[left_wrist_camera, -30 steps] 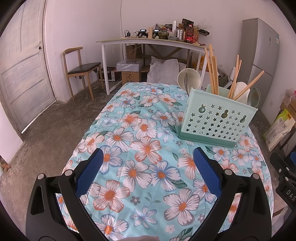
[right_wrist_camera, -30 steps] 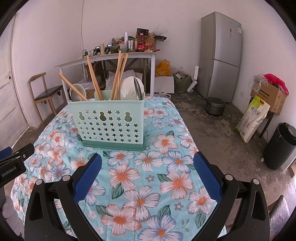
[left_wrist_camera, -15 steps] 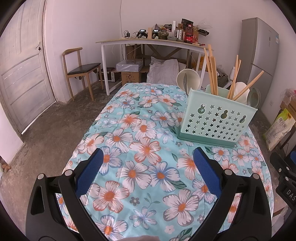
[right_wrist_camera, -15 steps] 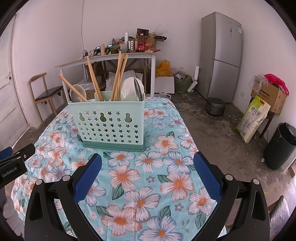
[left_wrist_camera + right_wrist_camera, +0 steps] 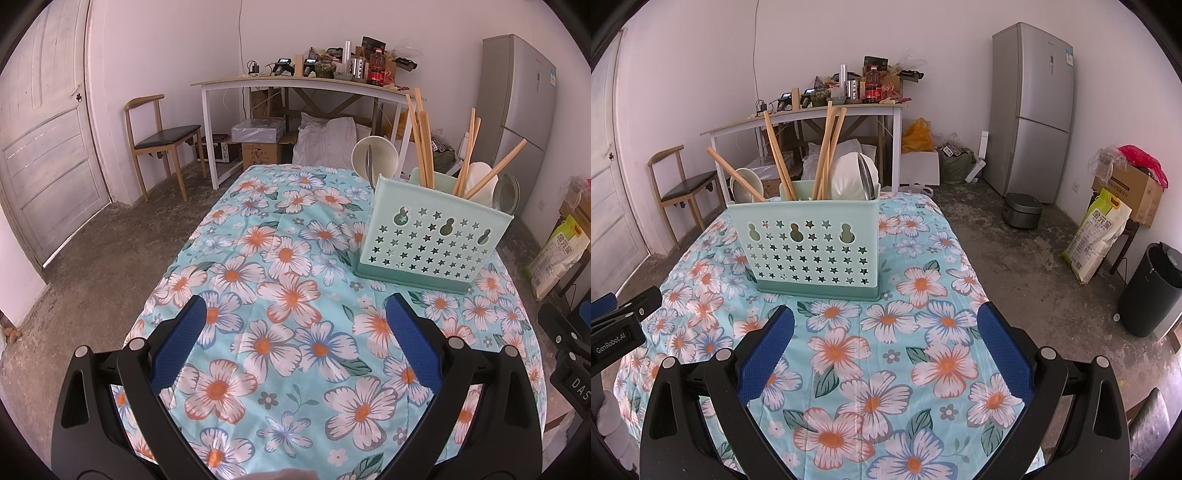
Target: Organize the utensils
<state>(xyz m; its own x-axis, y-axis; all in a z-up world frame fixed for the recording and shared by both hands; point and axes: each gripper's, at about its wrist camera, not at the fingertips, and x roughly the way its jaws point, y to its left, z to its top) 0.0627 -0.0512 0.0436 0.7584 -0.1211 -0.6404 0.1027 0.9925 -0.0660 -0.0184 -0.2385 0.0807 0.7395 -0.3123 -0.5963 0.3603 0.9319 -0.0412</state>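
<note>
A mint-green utensil holder (image 5: 432,240) with star cut-outs stands on the floral tablecloth (image 5: 280,295); it also shows in the right wrist view (image 5: 812,247). Several wooden chopsticks (image 5: 827,147), white ladles or spoons (image 5: 851,177) and a metal utensil (image 5: 868,177) stand in it. My left gripper (image 5: 295,314) is open and empty, hovering over the cloth left of the holder. My right gripper (image 5: 886,325) is open and empty, in front of the holder.
The left gripper's body (image 5: 620,328) shows at the left edge of the right wrist view. Beyond the table are a cluttered white desk (image 5: 303,81), a wooden chair (image 5: 162,136), a grey fridge (image 5: 1030,110), a black bin (image 5: 1152,288) and a rice sack (image 5: 1097,232).
The view of the holder shifts only very slightly. Both grippers stay open and almost still.
</note>
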